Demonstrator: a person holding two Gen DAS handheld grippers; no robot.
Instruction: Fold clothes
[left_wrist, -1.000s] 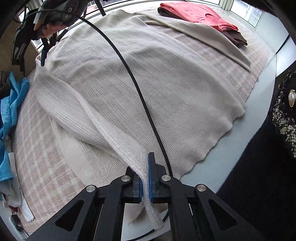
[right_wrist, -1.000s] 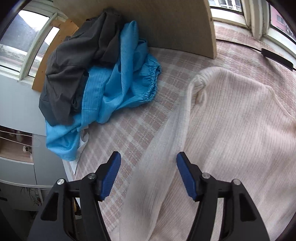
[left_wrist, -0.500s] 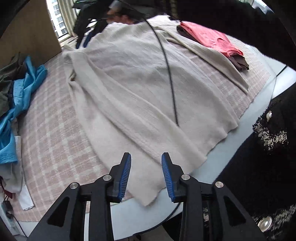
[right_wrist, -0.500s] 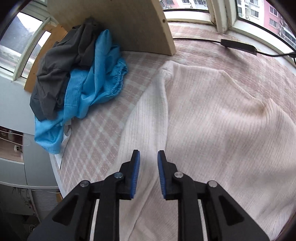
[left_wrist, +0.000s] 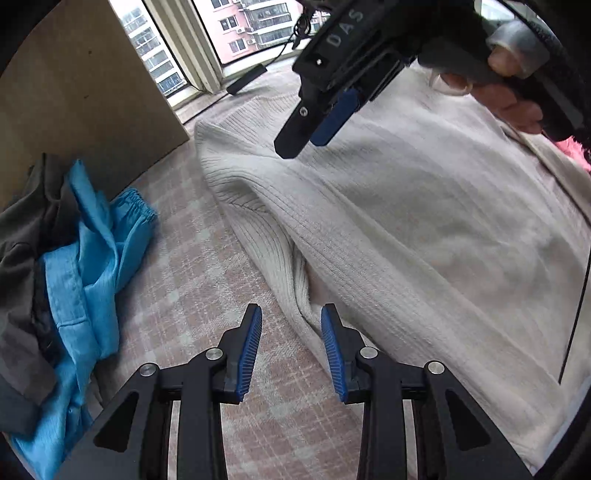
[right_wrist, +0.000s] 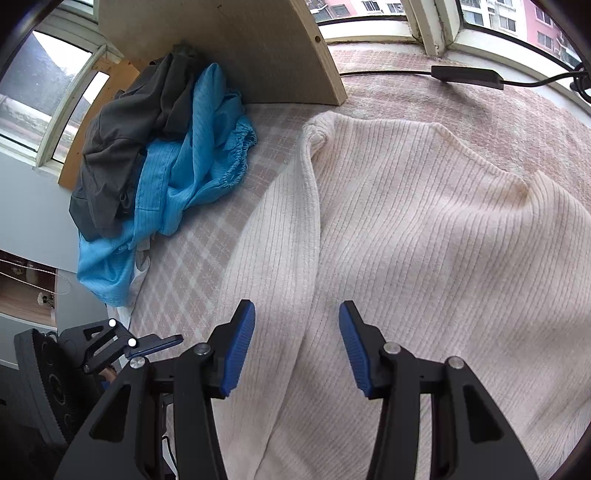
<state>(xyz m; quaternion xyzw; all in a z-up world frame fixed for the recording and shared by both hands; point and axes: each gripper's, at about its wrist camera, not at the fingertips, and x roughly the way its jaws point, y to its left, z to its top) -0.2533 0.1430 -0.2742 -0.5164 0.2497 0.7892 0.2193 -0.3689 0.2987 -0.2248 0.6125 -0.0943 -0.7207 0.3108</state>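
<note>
The sweater (right_wrist: 424, 229) lies spread on the bed (right_wrist: 207, 229), one sleeve (left_wrist: 291, 295) folded along its edge. Your left tool (left_wrist: 291, 347) hangs parted and empty over that sleeve; your right tool (right_wrist: 297, 347) is opening, gripping nothing. Next, pinch the side edge and fold inward.

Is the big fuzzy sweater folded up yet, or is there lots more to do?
Lots more. Done: the cream sweater lies spread flat on the checked blanket, one sleeve laid alongside its body. In hand: nothing is gripped; the left gripper hovers open over the sleeve's edge, and the right gripper's jaws are opening above the sweater. Left: folding it up, then the blue garment and the dark one still heaped beside it.
</note>
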